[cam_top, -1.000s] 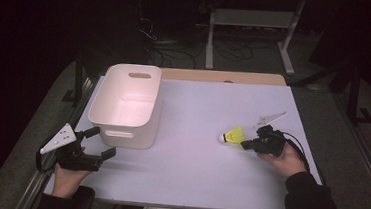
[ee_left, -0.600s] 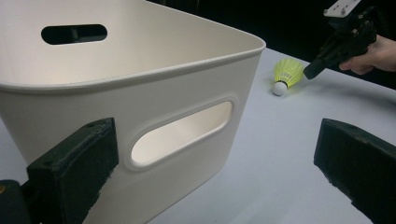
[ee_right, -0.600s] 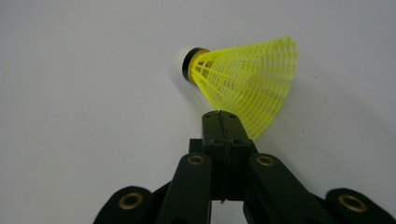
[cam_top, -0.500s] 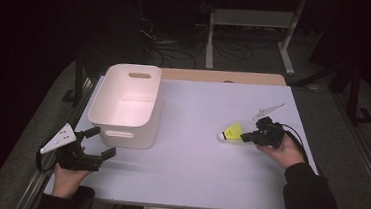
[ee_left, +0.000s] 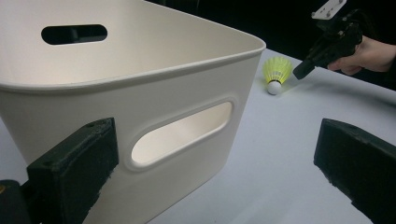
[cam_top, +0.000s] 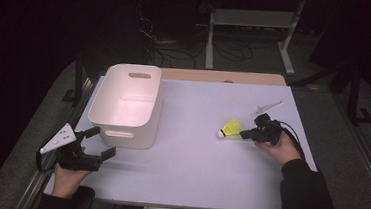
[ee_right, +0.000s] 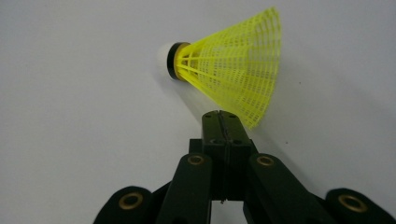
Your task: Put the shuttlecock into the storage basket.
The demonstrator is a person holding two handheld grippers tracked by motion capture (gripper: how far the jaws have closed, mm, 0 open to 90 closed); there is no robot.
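From the high view, a matte white table top [cam_top: 188, 175] carries a smooth, round-cornered, cream plastic bin [cam_top: 129, 106] with slotted handle cut-outs, sitting toward nine o'clock of the table's middle. At about three o'clock lies a shuttlecock [cam_top: 230, 128], a neon-yellow mesh cone with a white rounded cap, on its side with the cap pointing to the left. The right gripper [cam_top: 245, 135], black and angular, sits just at the shuttlecock's three o'clock side, its tip at the skirt's edge. The left gripper [cam_top: 101, 143], at seven o'clock of the table, has its jaws spread apart, with nothing between them, just in front of the bin's near wall.

In the left gripper view, the two blocky, rough-surfaced black jaws stand far apart at the lower corners. The bin [ee_left: 140, 93] has a glossy wall, a thick rolled rim and an oval handle slot. At one o'clock the shuttlecock [ee_left: 276, 73] rests on the table, the right gripper [ee_left: 301, 71] just beside its skirt.

In the right gripper view, the jaws are pressed flat together, clamping nothing. The shuttlecock [ee_right: 233, 70] lies at twelve o'clock; its lattice skirt flares to the right, a black band joins it to the white cap, and the skirt's lower rim is right at the jaw tips; whether they touch I cannot tell.
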